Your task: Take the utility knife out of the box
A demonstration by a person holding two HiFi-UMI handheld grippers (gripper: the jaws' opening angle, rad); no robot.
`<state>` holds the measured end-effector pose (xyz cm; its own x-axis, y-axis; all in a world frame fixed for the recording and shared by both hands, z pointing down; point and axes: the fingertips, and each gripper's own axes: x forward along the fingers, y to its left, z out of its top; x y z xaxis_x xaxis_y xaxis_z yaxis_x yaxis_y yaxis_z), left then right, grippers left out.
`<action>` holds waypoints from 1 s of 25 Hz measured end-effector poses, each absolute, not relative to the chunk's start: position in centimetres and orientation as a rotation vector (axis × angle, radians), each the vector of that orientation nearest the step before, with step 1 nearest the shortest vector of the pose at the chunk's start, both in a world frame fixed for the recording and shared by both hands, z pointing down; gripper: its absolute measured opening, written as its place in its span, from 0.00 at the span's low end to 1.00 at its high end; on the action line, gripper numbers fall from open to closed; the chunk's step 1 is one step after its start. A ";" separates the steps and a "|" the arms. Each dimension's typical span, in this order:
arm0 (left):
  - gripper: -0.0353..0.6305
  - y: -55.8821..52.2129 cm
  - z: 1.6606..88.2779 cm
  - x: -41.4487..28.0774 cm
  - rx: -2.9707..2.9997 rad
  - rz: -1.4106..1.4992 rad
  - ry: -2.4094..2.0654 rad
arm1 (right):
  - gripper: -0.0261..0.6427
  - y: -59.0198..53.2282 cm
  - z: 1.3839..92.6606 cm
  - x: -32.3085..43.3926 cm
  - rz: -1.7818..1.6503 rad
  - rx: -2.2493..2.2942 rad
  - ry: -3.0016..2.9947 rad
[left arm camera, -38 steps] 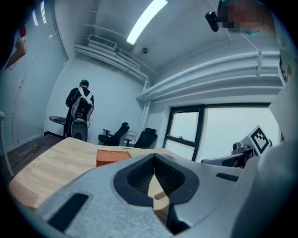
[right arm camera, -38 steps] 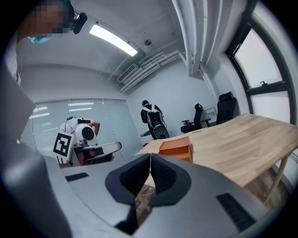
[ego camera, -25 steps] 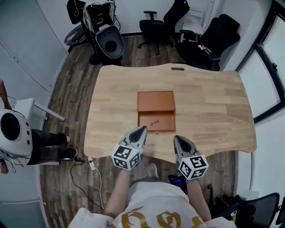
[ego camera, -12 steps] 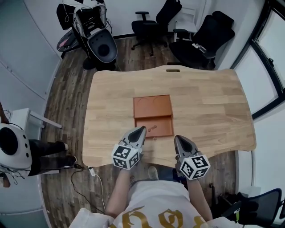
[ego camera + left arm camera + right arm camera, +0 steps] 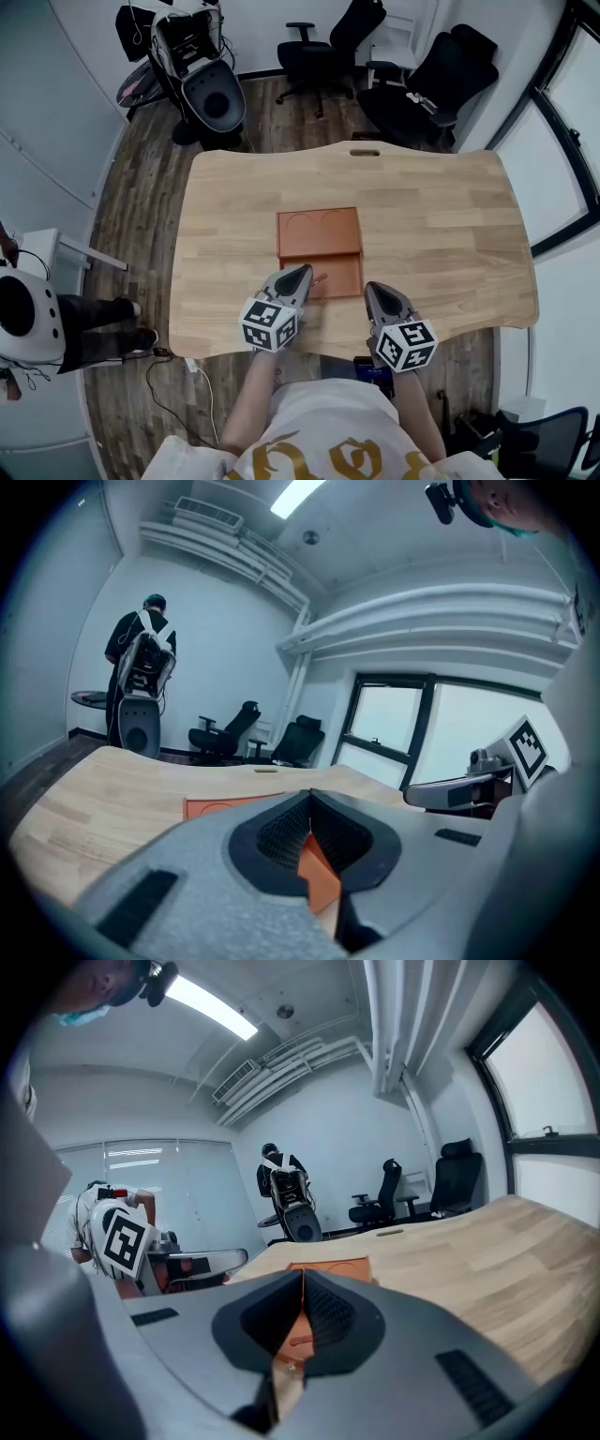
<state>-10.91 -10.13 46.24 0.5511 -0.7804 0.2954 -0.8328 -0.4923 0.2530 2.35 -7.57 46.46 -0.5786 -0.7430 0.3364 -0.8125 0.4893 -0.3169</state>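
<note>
The left tool (image 5: 302, 272) and right tool (image 5: 372, 289) are both closed and empty, near the box (image 5: 319, 230). The knife (image 5: 319, 278) lies in its near tray. It looks light, stiff and slim, so I'd pinch its handle mid-length.
</note>
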 end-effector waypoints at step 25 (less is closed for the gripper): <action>0.07 -12.3 58.9 -9.6 2.274 0.641 -1.106 | 0.06 -12.2 54.8 4.3 0.889 1.301 -2.411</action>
